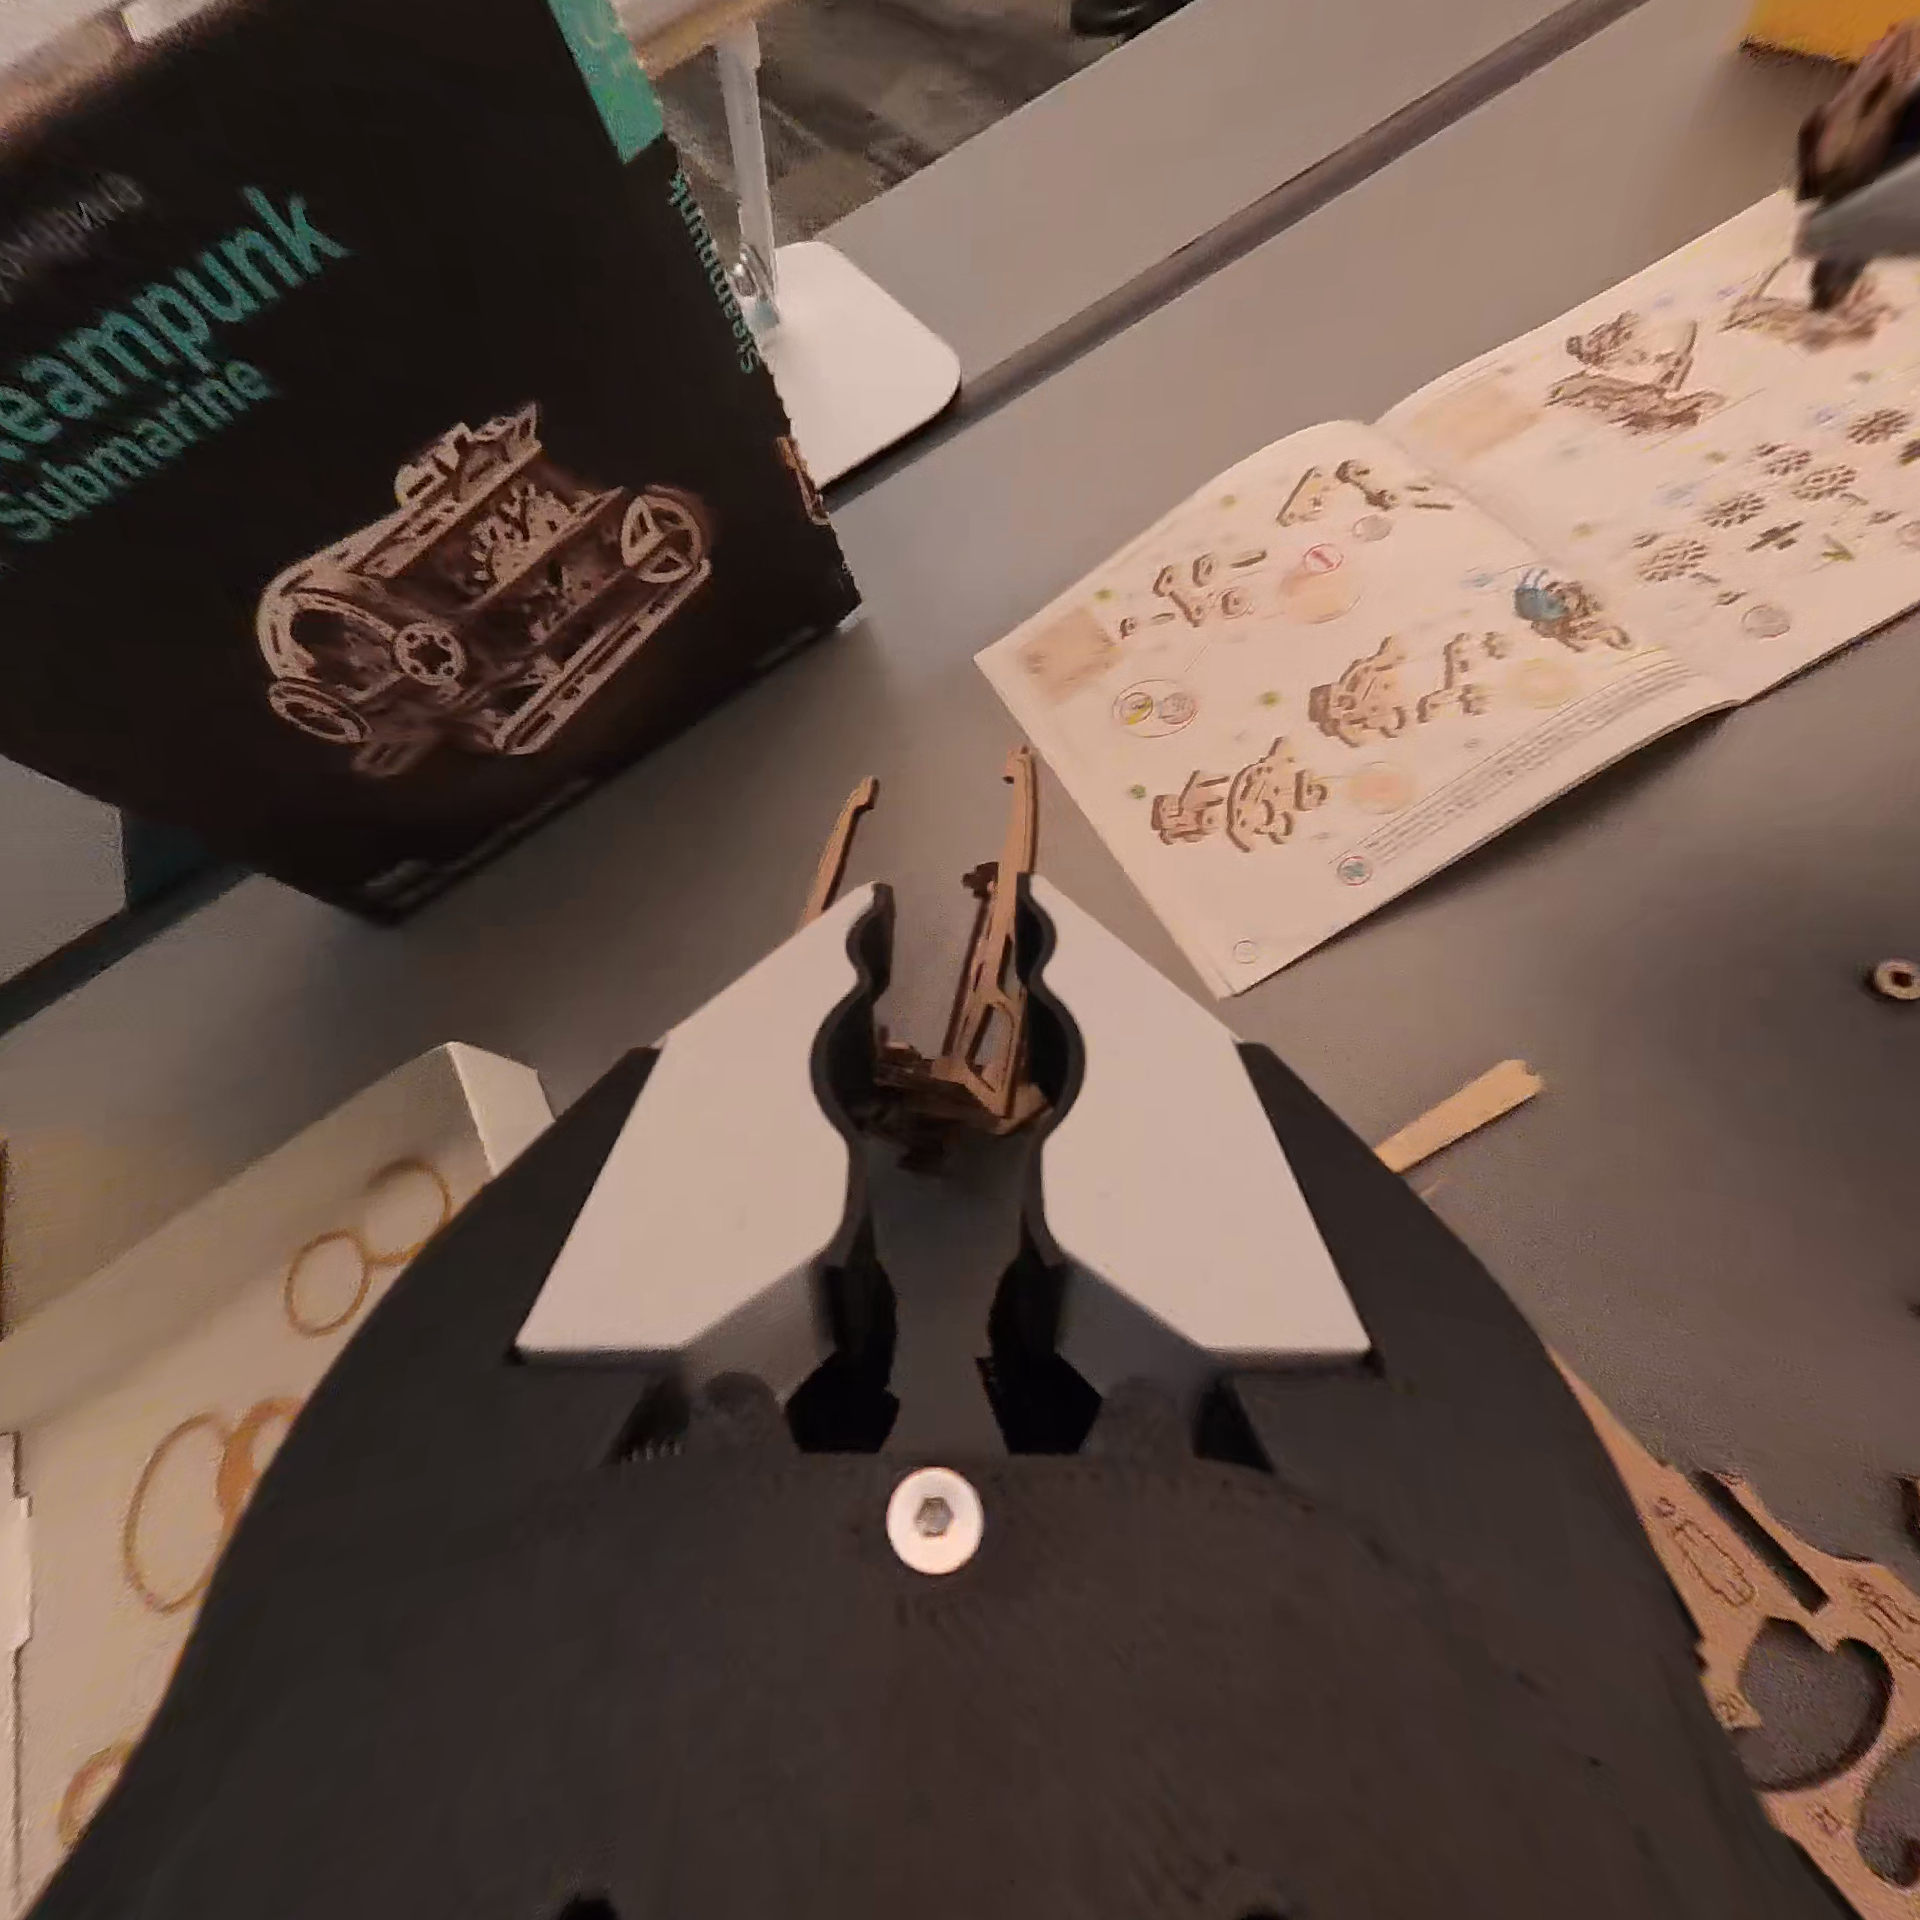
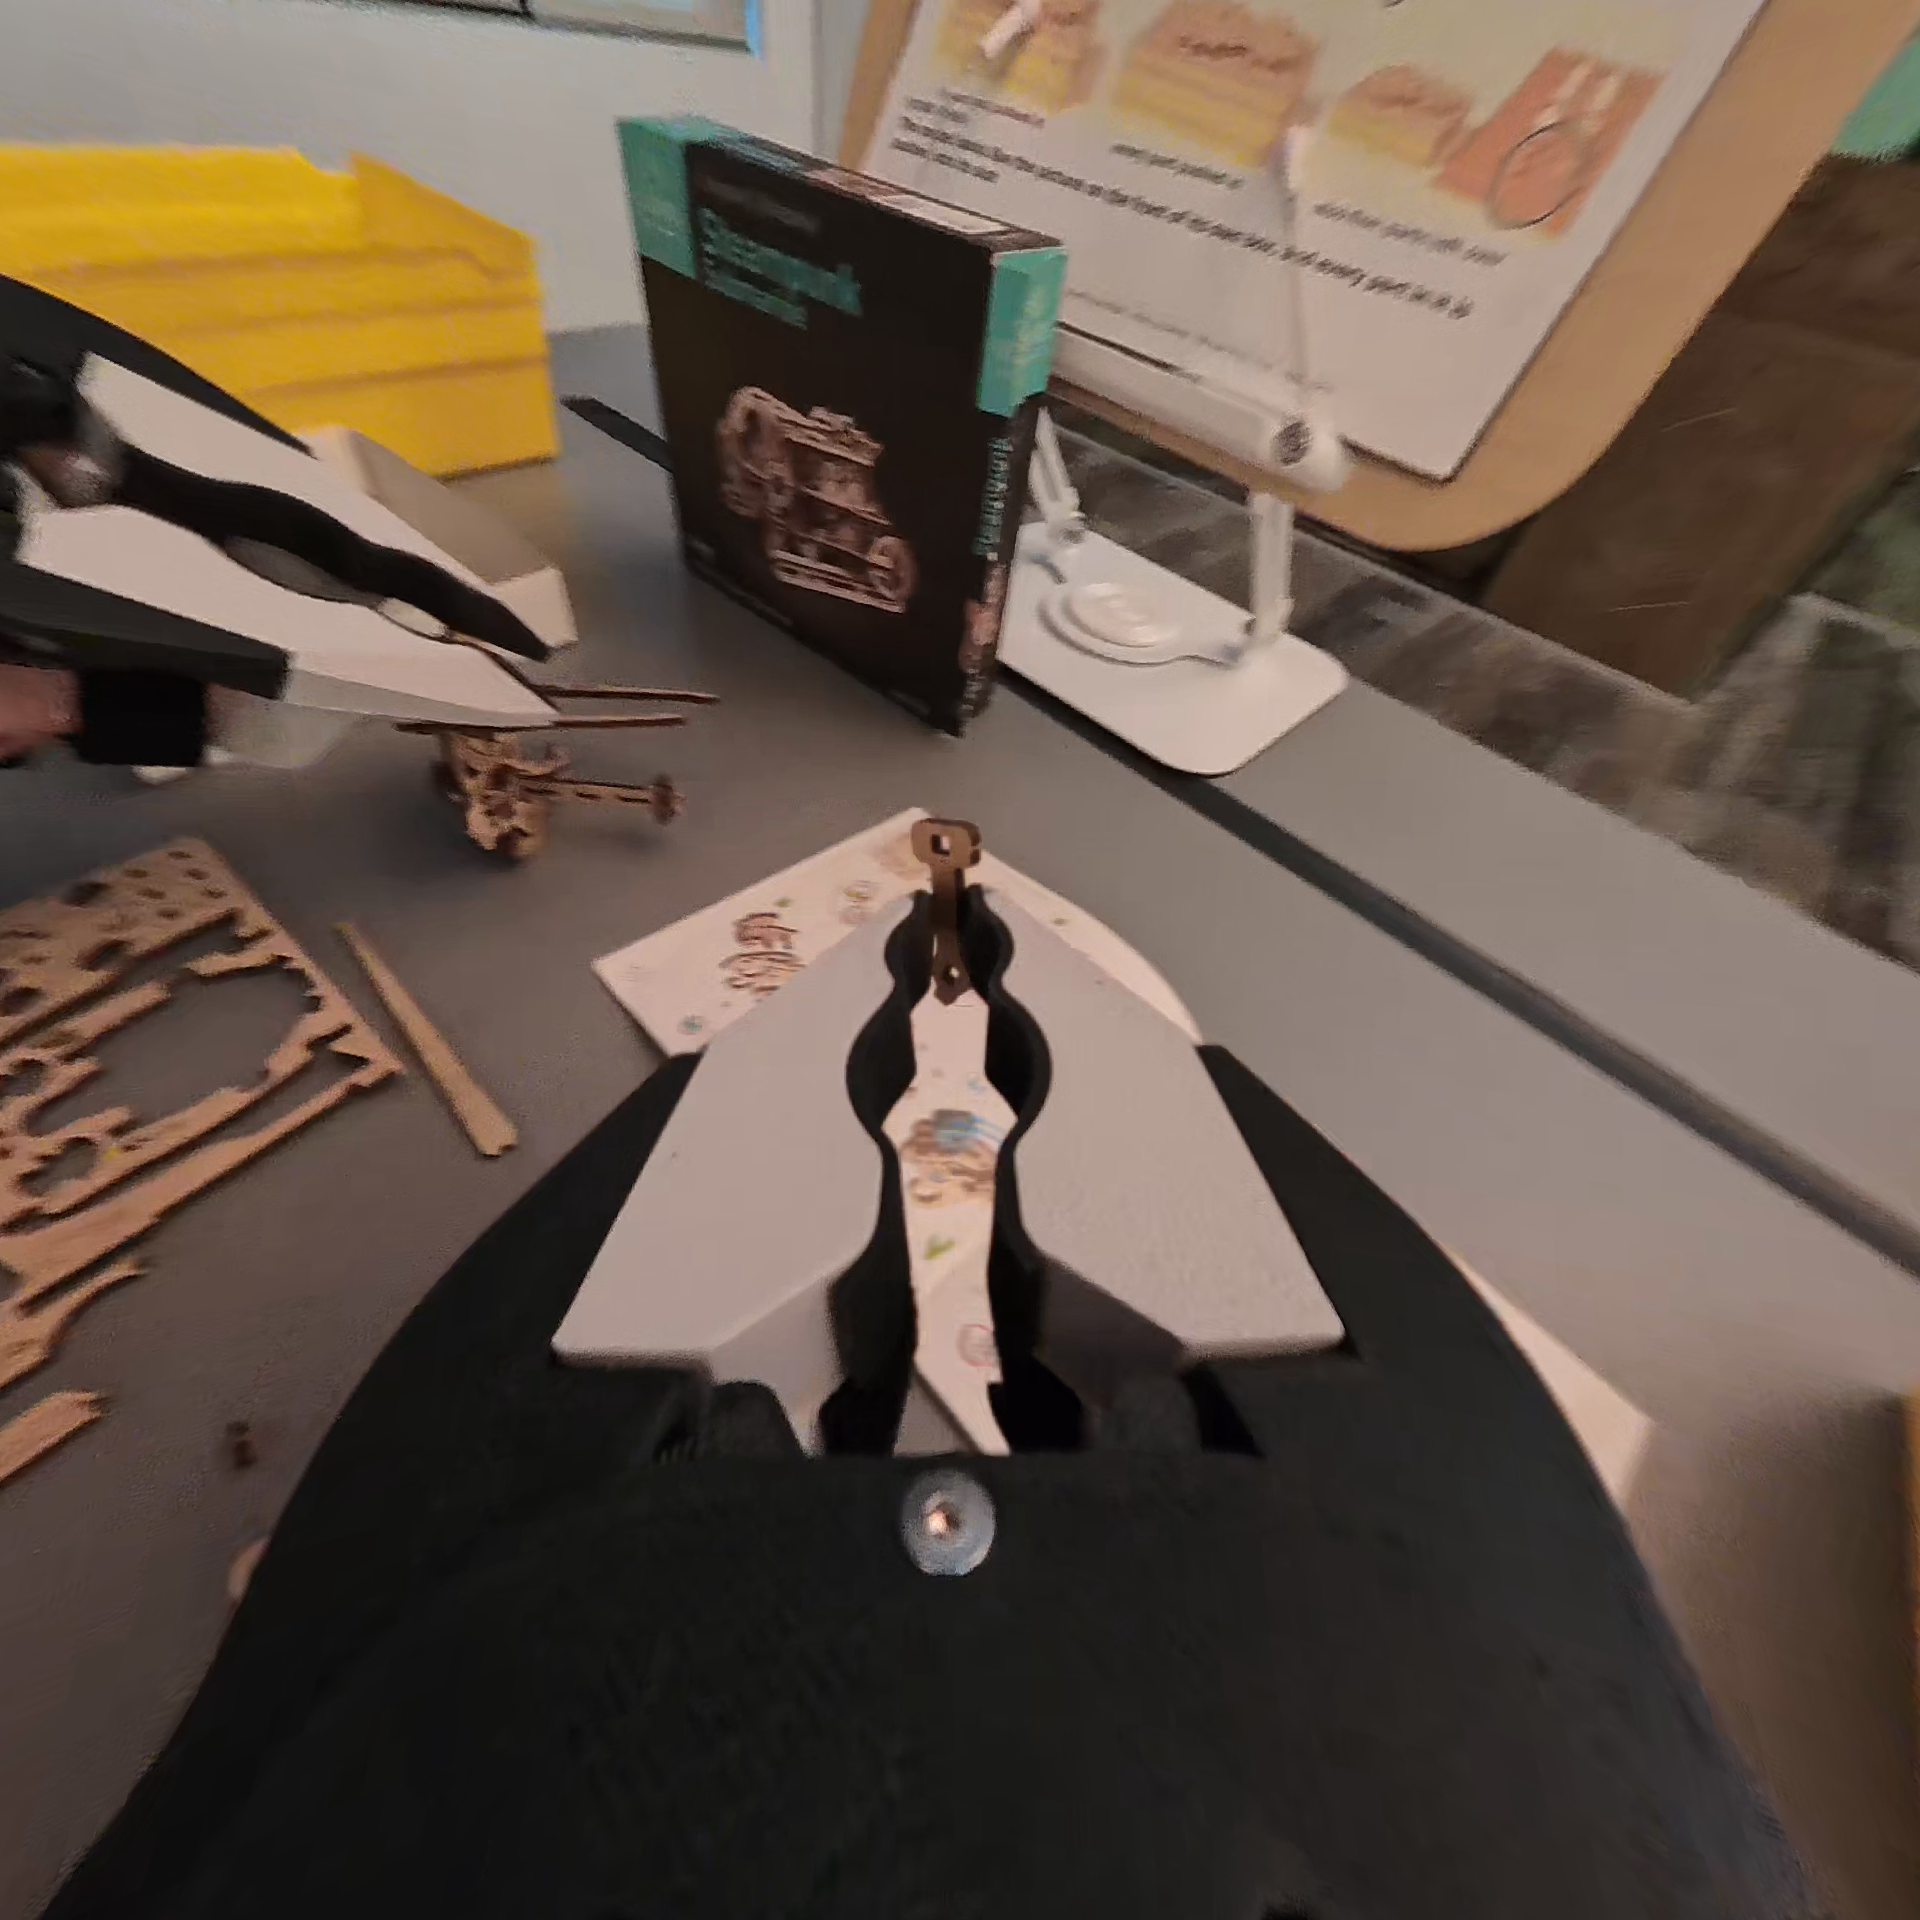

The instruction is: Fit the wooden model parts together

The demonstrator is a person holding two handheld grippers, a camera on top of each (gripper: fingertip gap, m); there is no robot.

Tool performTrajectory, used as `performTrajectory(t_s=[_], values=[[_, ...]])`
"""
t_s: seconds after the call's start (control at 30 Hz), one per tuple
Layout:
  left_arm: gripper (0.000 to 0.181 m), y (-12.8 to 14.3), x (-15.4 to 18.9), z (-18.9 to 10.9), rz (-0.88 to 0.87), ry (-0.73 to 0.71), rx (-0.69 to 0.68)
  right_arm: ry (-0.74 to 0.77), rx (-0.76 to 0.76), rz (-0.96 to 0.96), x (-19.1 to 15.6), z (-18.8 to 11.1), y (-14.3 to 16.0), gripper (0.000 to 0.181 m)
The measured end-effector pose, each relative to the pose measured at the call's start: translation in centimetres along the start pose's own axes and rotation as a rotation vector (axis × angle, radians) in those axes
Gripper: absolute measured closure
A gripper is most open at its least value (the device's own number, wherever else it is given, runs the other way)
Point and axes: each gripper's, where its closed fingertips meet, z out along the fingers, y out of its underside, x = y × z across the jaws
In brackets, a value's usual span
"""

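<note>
My left gripper is shut on a wooden sub-assembly whose two thin prongs stick out past the fingertips. In the right wrist view this left gripper is at the left, holding the sub-assembly low over the grey table. My right gripper is shut on a small flat wooden link that pokes out beyond its tips, above the instruction booklet. In the left wrist view the right gripper is far off at the upper right, blurred, over the booklet.
A dark kit box stands at the back. A white lamp base is beside it. A cut-out wooden sheet and a wooden stick lie at the left. A white tray with rubber bands and a yellow bin are nearby. Some 15 cm of space lies between my two pairs of fingers.
</note>
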Motion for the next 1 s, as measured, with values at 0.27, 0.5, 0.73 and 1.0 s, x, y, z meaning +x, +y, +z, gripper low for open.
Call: performTrajectory(t_s=[0.27, 0.5, 0.73, 1.0], values=[[0.166, -1.3, 1.1, -0.9, -0.005, 0.039, 0.066, 0.063, -0.032, -0.11, -0.3, -0.3, -0.9, 0.178], [0.167, -1.4, 1.2, -1.0, 0.003, 0.035, 0.072, 0.037, -0.035, -0.072, -0.5, -0.1, -0.5, 0.178], [0.16, -1.9, 1.7, -1.2, -0.022, 0.073, 0.101, -0.183, 0.009, 0.171, -5.0, 0.4, -0.4, 0.178], [0.142, -3.9, 4.9, -2.3, -0.1, 0.27, 0.228, -0.25, 0.118, 0.171, -7.6, -0.4, -1.2, 0.178]])
